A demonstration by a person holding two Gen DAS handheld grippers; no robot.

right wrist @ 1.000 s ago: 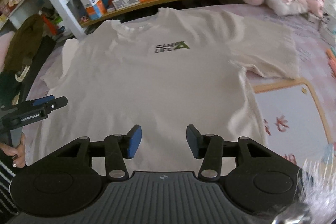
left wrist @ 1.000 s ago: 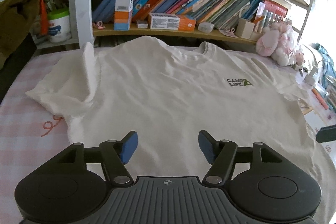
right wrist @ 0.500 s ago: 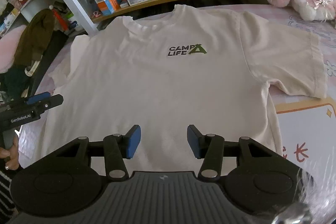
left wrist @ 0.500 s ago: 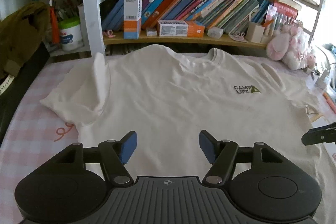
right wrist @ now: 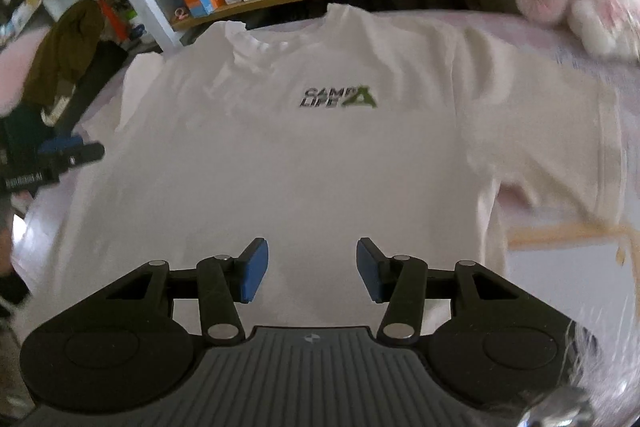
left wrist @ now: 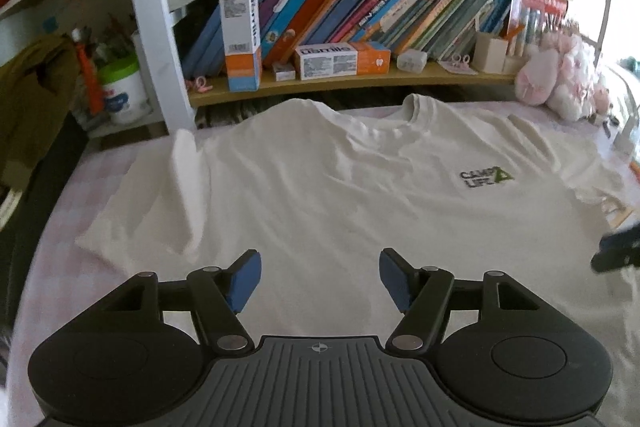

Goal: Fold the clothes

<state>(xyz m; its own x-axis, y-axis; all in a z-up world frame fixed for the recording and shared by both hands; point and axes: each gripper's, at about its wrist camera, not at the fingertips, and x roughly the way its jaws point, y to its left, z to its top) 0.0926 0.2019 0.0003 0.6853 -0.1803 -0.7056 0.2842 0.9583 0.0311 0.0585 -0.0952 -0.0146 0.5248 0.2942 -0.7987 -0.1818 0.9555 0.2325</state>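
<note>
One white T-shirt, spread front up on a pink checked bedcover, collar toward 12 o'clock, hem toward 6. One small chest print reading CAMP LIFE with a green triangle. Two sleeves: one at 9 o'clock in the left wrist view, rumpled with a raised fold; the other at 3 o'clock in the right wrist view, lying flat. Two grippers, both above the lower part of the shirt, neither touching the cloth. Left gripper released, blue pads wide apart with only shirt showing behind the gap; also seen from the right wrist view at 9 o'clock, blurred, over the shirt's side edge. Right gripper likewise released, pads parted somewhat less, nothing between them; a dark blurred tip of it at 3 o'clock in the left wrist view. At 12 o'clock, one wooden shelf with a leaning row of books, too many and too blurred to count. Two orange-and-white toothpaste boxes: one upright, one lying flat. One white tub with a green lid at 10 o'clock. Pink plush toys at 2 o'clock, number unclear.
</note>
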